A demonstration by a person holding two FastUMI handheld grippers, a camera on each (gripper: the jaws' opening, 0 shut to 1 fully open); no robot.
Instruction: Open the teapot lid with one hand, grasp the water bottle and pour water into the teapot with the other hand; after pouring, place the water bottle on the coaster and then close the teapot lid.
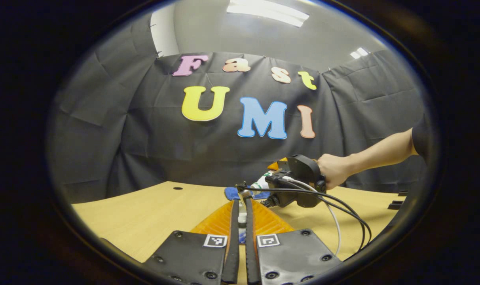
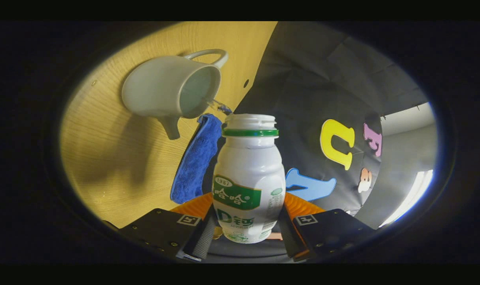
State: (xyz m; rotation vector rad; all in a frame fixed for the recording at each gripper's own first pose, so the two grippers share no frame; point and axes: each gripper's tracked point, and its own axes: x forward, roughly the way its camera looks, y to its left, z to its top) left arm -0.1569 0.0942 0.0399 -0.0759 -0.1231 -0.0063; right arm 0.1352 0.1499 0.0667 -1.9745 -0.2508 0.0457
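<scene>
Two jaws of our right gripper (image 2: 245, 233) clamp the water bottle (image 2: 248, 182) at its lower body, its long axis running forward from them, tipped so its open mouth sits just beside the teapot (image 2: 164, 89) rim, a thin stream crossing into the opening. Our left gripper (image 1: 241, 221) is closed on a small knob, apparently the lid (image 1: 243, 194), held ahead of its jaws. The blue coaster (image 2: 196, 158) lies near the bottle.

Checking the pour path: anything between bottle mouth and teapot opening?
Only a thin water stream bridges bottle and teapot in the right gripper view; the blue coaster lies just beside.
</scene>
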